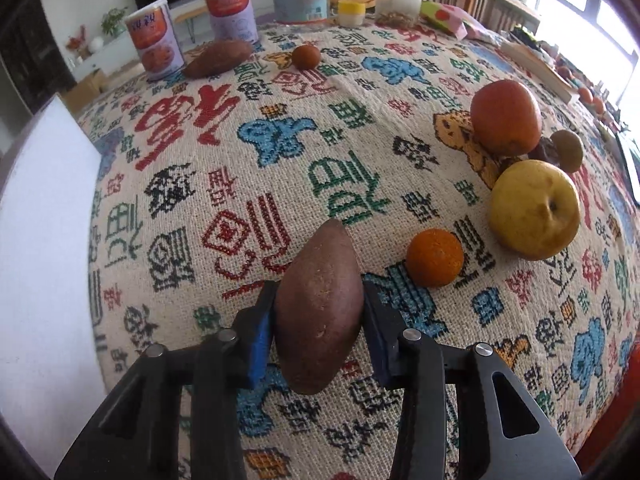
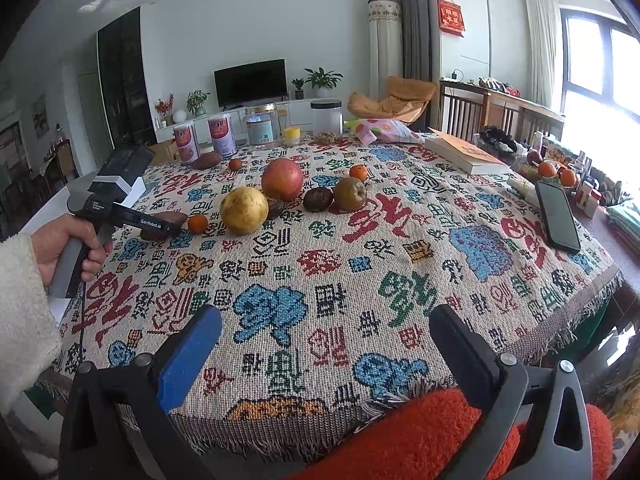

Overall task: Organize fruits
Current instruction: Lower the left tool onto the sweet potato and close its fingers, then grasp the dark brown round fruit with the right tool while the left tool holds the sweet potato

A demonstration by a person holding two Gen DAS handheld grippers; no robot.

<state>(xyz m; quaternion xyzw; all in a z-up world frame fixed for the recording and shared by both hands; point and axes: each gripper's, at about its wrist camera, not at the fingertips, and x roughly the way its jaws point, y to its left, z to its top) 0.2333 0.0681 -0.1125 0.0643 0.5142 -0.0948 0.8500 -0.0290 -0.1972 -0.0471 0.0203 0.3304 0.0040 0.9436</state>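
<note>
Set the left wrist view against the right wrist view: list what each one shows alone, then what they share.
Left wrist only: the blue pads of the left gripper pressed on both sides of a sweet potato.

Right wrist only: the right gripper, open and empty over the tablecloth's near edge; a phone; a book; the hand that holds the left gripper.

Both: the yellow pear, red apple, small orange, second sweet potato and two cans.
</note>
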